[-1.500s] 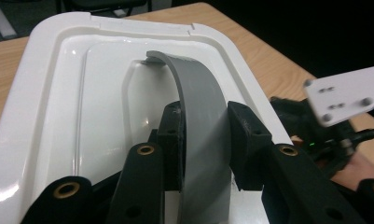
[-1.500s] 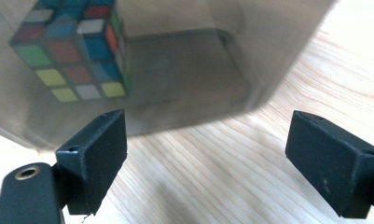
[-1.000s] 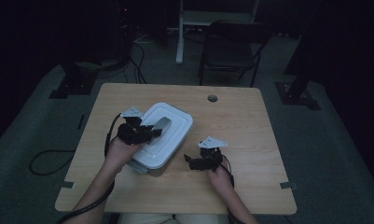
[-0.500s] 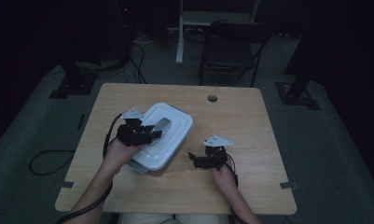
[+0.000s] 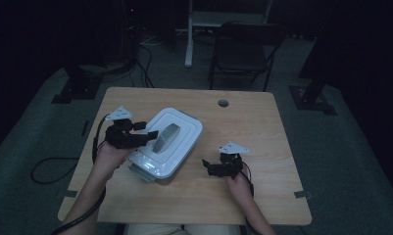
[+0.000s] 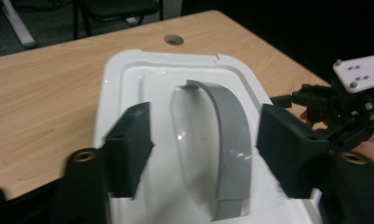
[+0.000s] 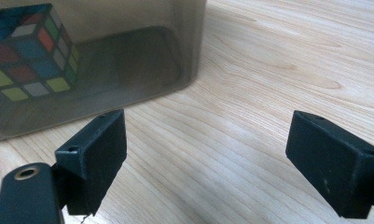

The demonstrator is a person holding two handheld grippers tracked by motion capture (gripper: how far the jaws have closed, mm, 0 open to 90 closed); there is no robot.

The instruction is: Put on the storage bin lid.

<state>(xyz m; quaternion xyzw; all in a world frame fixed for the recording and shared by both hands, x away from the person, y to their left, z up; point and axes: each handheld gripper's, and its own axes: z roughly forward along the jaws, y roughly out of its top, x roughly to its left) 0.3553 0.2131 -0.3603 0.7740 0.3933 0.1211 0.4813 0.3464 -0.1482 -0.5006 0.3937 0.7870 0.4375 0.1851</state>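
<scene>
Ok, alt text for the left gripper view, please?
The left hand-held gripper, jaws open after just widening, straddles the grey handle of a white box lid without touching it. The lid sits on a wooden table; the right hand-held gripper is beyond it.

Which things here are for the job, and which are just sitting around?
For the job:
- white lidded box
- its grey handle, between the left gripper jaws, which have just been opening
- puzzle cube inside the box
- right gripper, open beside it

Just around:
- table
- chair
- floor cables
</scene>
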